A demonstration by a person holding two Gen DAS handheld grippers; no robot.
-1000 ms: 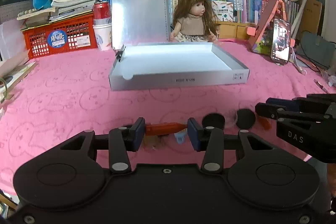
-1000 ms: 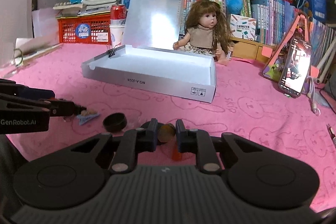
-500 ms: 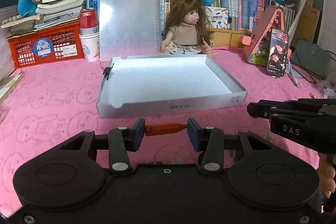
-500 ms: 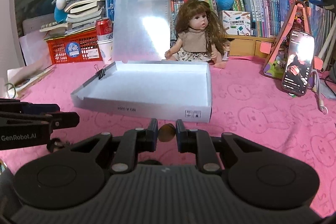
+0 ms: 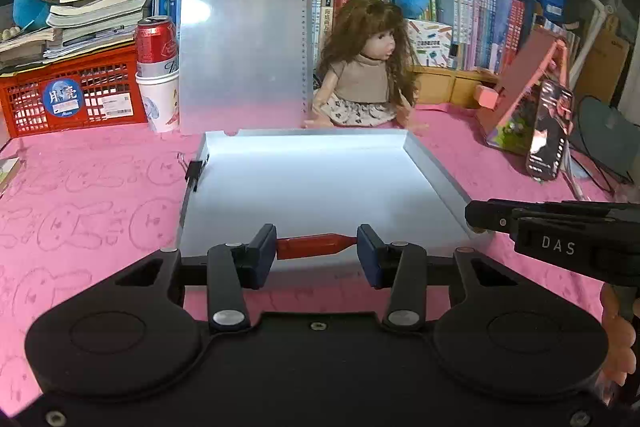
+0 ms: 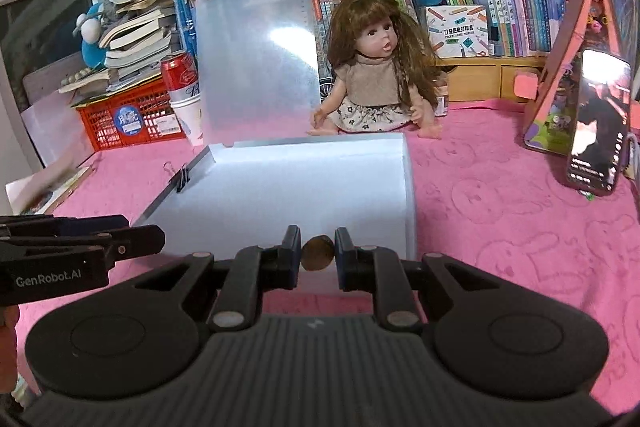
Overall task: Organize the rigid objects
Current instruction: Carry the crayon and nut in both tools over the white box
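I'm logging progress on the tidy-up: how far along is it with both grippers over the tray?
Nothing lies in the white tray yet. In hand: the left gripper grips a red stick-shaped piece, the right gripper a small brown round piece, both at the tray's near edge. Left: releasing both inside.

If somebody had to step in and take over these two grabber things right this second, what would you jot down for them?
Left gripper: shut on a red pen-like stick, held crosswise by its ends above the near edge of the white tray.
Right gripper: shut on a small brown round piece, also just over the tray's near edge.
Tray: sits on the pink cloth; the floor that shows holds nothing, with a black clip on its left wall.
Done: both items picked up and brought to the tray.
Left: lower them, let go inside. Other loose items are not visible from here.
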